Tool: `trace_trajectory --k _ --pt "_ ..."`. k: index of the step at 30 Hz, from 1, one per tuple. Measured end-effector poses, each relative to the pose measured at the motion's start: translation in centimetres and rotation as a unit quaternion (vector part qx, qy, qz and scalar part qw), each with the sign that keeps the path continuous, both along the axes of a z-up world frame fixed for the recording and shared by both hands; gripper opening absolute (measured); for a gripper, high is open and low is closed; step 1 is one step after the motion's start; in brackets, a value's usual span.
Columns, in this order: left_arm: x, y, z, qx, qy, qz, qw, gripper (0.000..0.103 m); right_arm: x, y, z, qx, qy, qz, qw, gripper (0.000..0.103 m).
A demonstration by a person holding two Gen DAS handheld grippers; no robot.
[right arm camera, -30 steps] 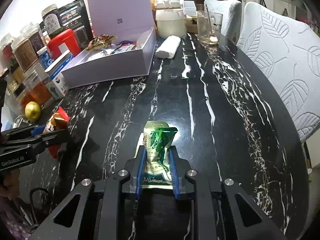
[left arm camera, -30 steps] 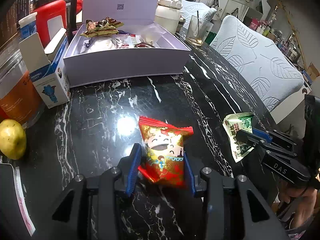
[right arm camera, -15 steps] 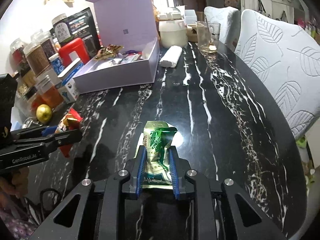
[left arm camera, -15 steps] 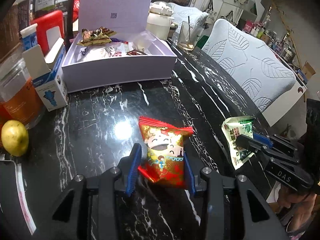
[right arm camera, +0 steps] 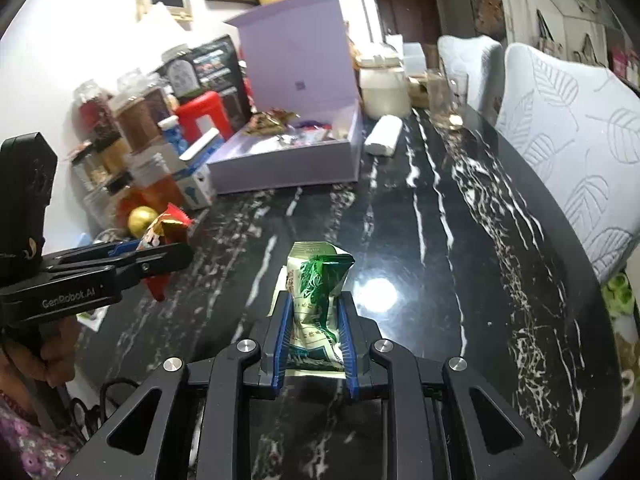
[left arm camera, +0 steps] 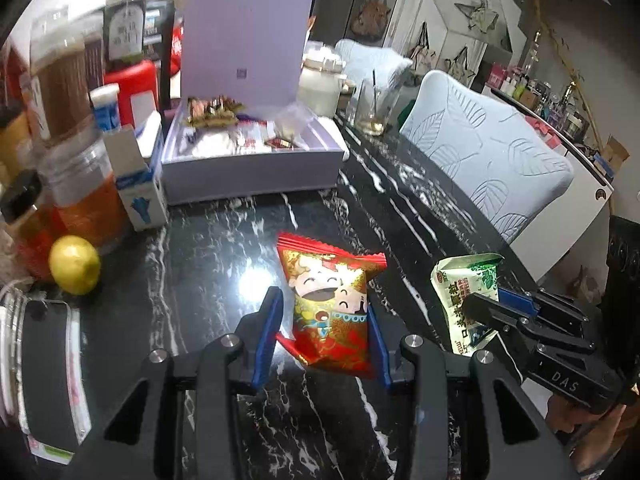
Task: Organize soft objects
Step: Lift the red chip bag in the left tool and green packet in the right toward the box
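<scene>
A red snack packet point(left arm camera: 332, 308) with a cartoon face hangs above the black marble table, my left gripper point(left arm camera: 322, 304) shut on it. A crumpled green and white snack packet point(right arm camera: 316, 292) is squeezed between the blue pads of my right gripper point(right arm camera: 314, 308), also lifted off the table. From the left wrist, the right gripper point(left arm camera: 486, 306) shows at lower right with the green packet point(left arm camera: 468, 292). From the right wrist, the left gripper point(right arm camera: 176, 254) shows at left with the red packet point(right arm camera: 166, 232). An open lilac box point(left arm camera: 256, 168) with several wrapped snacks stands further back.
Jars point(left arm camera: 64, 92), a small blue and white carton point(left arm camera: 138, 184) and a yellow fruit point(left arm camera: 74, 264) crowd the table's left side. A white jug point(left arm camera: 320, 88) and a glass point(left arm camera: 374, 114) stand behind the box. A white roll point(right arm camera: 384, 136) lies beside it. Leaf-patterned chairs point(right arm camera: 568, 120) line the right edge.
Both grippers have risen and drawn back from the box with their packets still held. More of the jars and the room now shows.
</scene>
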State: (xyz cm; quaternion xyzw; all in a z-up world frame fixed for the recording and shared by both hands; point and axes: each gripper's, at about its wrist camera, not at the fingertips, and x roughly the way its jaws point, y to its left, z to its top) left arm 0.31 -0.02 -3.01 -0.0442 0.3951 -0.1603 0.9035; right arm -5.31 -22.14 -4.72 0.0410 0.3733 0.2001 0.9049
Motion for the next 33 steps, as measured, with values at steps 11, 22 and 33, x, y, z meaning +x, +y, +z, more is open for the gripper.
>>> trace_trajectory --k 11,22,33 --pt "-1.1 -0.6 4.9 0.007 -0.079 -0.007 0.9968 0.040 -0.6 0.1 4.0 0.002 -0.064 0.025 0.998 0.022" --pt "1.6 -0.9 9.1 0.017 -0.139 -0.010 0.9901 0.040 1.8 -0.6 7.8 0.011 -0.119 0.022 0.993 0.022" --pt "6.4 -0.4 12.1 0.016 -0.175 -0.004 0.9844 0.040 6.5 0.0 10.5 0.024 -0.148 0.039 0.988 0.022"
